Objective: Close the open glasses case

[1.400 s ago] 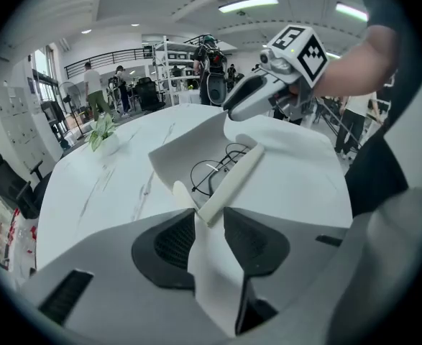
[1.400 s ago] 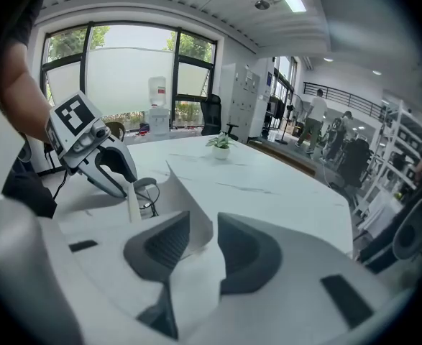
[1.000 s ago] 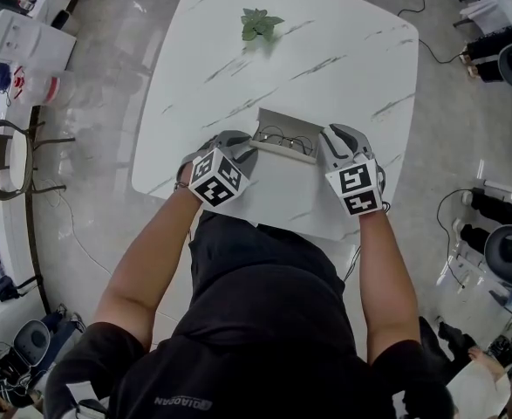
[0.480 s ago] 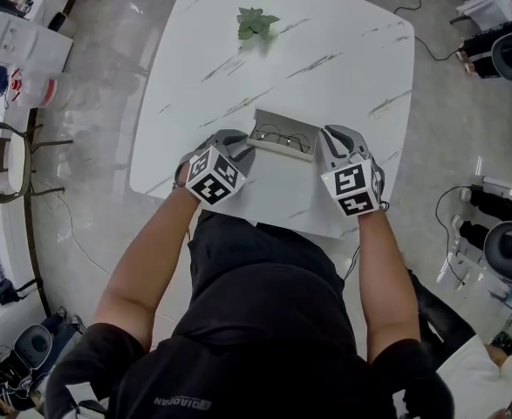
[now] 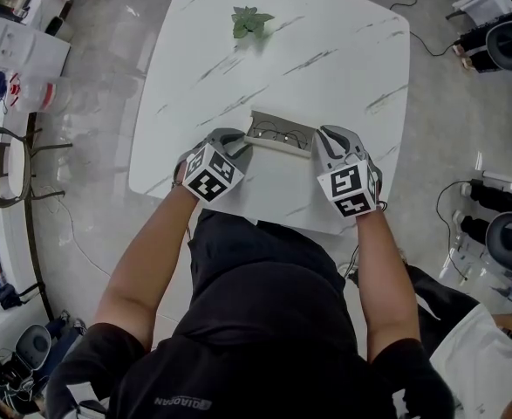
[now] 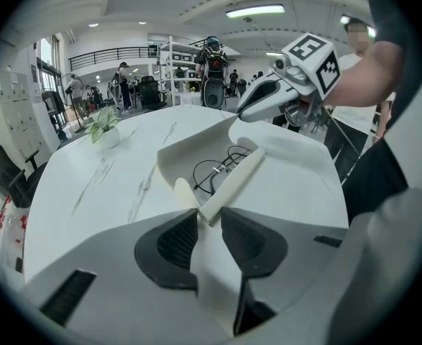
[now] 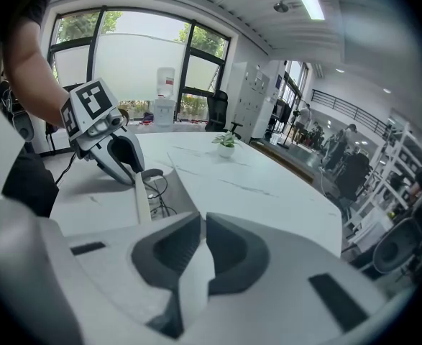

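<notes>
The white glasses case (image 5: 283,120) lies open near the table's front edge, with wire-rimmed glasses (image 5: 277,134) in its tray. Its lid (image 5: 273,177) lies flat toward me. My left gripper (image 5: 241,147) is at the lid's left end. In the left gripper view the lid (image 6: 211,264) runs between the jaws (image 6: 205,218), which stand wide around it. My right gripper (image 5: 324,142) is at the right end. Its jaws (image 7: 202,225) have just been closing and are shut on the thin lid edge (image 7: 195,279).
A small potted plant (image 5: 251,22) stands at the table's far side. The white marble table (image 5: 343,51) ends just in front of my body. Chairs, cables and equipment ring the table on the floor.
Both grippers stay at the two ends of the case. The head view has drifted slightly; the case has not visibly moved.
</notes>
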Motion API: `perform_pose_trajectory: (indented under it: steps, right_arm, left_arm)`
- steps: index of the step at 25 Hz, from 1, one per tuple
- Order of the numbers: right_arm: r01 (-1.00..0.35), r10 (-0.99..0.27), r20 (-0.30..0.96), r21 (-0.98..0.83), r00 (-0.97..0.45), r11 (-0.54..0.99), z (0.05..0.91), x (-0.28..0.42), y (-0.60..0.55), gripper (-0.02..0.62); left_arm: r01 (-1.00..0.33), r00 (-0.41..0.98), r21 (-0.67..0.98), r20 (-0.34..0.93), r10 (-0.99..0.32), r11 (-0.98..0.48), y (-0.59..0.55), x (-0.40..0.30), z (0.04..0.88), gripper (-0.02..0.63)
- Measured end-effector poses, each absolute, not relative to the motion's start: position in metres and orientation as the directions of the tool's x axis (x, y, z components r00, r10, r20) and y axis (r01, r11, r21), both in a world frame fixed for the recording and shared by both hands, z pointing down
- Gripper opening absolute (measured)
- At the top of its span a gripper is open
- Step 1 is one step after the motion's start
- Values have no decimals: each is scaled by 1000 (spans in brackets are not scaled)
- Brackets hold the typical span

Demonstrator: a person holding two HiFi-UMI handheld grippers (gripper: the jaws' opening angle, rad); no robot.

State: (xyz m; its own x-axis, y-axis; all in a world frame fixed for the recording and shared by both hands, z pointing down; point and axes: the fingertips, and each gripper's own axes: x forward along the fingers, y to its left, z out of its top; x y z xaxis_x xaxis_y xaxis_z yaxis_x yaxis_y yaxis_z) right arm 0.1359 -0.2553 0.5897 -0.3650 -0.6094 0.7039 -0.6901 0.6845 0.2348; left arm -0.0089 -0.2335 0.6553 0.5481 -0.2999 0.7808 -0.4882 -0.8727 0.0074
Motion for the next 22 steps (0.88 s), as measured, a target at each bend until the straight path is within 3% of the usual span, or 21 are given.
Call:
perform_pose_trajectory:
  steps: [22]
  right_arm:
    - [-692,-607,706,229,-366,684,590,134,-239,29]
  left_arm:
    - [-498,553,14,776,-305,-867,-233,-9,655,106]
